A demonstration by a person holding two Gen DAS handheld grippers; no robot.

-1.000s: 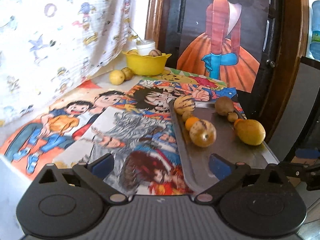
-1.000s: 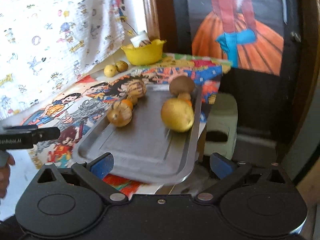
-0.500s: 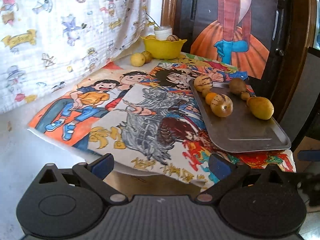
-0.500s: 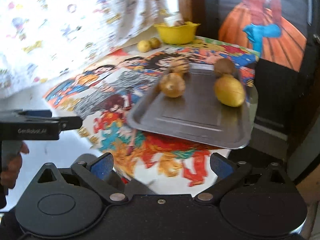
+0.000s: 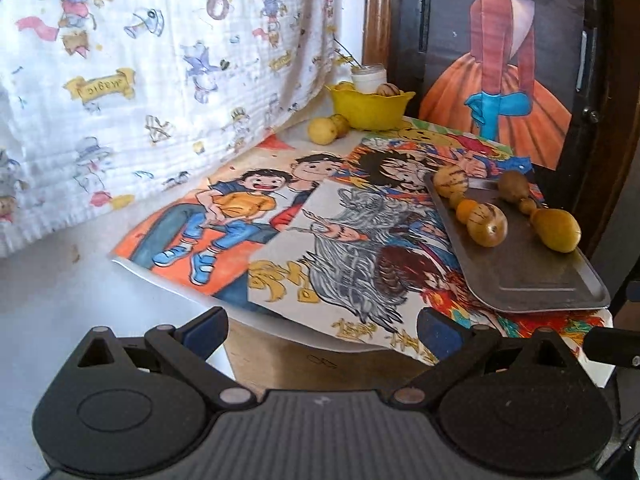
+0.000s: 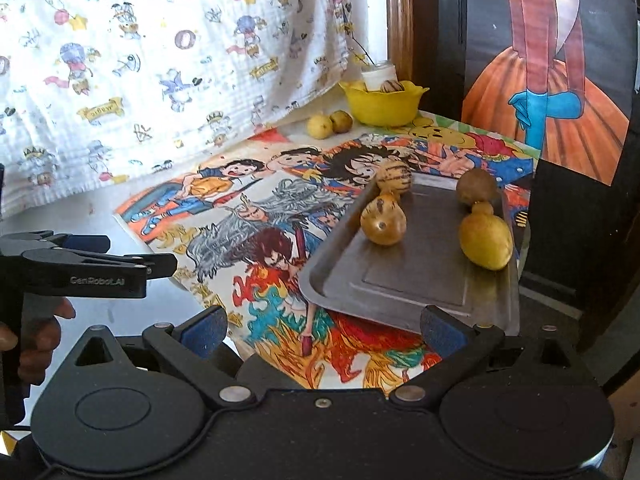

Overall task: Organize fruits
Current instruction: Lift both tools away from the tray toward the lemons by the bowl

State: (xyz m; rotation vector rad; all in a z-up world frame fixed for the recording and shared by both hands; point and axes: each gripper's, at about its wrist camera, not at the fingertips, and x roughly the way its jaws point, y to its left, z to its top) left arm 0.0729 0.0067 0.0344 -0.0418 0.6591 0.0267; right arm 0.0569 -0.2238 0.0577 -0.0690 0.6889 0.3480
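Right wrist view: we hold both grippers (image 6: 322, 326) (image 5: 322, 326) spread wide, gripping nothing, short of the grey metal tray (image 6: 416, 284) of yellow-brown fruits (image 6: 383, 224). We judge an approach comes next: reach one fruit, close.

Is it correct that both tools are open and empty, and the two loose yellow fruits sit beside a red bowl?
Not quite: the bowl is yellow, as the right wrist view shows. The two loose yellow fruits do sit beside it, and the left tool and right tool are open and empty.
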